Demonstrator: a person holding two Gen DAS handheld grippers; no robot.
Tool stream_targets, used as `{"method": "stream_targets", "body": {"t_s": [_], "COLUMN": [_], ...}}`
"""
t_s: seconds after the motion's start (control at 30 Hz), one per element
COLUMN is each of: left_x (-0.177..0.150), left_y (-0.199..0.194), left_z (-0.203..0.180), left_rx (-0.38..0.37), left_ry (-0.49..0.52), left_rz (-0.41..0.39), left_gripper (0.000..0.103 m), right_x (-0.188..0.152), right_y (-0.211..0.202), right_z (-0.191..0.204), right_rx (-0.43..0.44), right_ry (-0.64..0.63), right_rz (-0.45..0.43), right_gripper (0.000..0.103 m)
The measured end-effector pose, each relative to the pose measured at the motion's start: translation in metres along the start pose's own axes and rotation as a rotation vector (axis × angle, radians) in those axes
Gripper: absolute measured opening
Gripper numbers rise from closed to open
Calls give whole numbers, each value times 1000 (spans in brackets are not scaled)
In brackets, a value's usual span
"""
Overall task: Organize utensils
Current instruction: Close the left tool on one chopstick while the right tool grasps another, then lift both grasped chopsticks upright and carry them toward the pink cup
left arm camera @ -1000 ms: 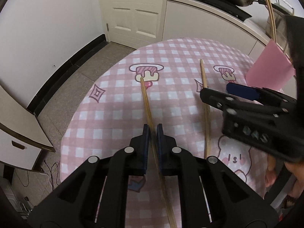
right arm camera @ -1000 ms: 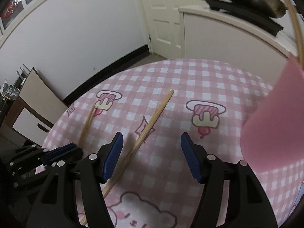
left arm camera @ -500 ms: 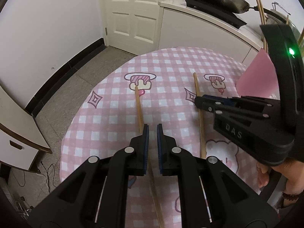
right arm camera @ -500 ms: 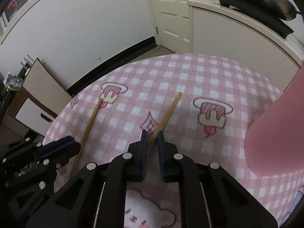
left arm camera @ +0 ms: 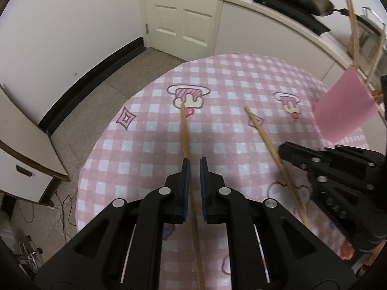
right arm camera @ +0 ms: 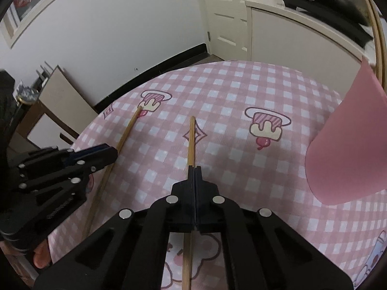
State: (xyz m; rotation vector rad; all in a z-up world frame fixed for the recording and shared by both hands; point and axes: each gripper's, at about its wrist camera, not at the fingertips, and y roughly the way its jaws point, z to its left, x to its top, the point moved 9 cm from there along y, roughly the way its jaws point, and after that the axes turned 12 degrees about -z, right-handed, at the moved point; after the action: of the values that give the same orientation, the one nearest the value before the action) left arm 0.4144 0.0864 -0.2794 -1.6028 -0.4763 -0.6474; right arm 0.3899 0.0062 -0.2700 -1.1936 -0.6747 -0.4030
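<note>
The two chopsticks (left arm camera: 185, 130) (right arm camera: 191, 142) look like pale bamboo or wood, smooth and matt. The tablecloth (left arm camera: 217, 77) is a pink checked cloth with a soft, matt weave. Both grippers (left arm camera: 194, 166) (right arm camera: 194, 169) are matt black plastic with shiny metal screw heads and blue rubbery pads (left arm camera: 185, 183). The pink holder (right arm camera: 346, 149) on the right seems smooth matt plastic.

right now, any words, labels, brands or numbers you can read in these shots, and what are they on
No text reads clearly in either view.
Raised lettering on the side of the right hand-held gripper: too blurred to read.
Raised lettering on the side of the left hand-held gripper: too small and blurred to read.
Tablecloth: cartoon prints only, no words visible.
</note>
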Motion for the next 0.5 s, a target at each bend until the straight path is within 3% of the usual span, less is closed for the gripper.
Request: {"method": "stream_targets", "body": {"t_s": [0.13,0.2,0.43,0.5], "left_x": [0,3,7,6], "left_y": [11,15,18,16], "left_z": [4,4,3,3], "left_rx": [25,18,29,31], "left_ry": [-8,-18,6,11], "left_rz": [21,15,-6,-17], "left_gripper": [9,9,9,7], "right_x": [3,6,4,4], "right_y": [0,2,13,15], "right_z": [1,2,8,8], "right_rx": [7,1,-30,-51], "right_ry": [9,2,-81,-101], "right_rz": [0,-7,15,13], "right_gripper": [11,25,23,12]}}
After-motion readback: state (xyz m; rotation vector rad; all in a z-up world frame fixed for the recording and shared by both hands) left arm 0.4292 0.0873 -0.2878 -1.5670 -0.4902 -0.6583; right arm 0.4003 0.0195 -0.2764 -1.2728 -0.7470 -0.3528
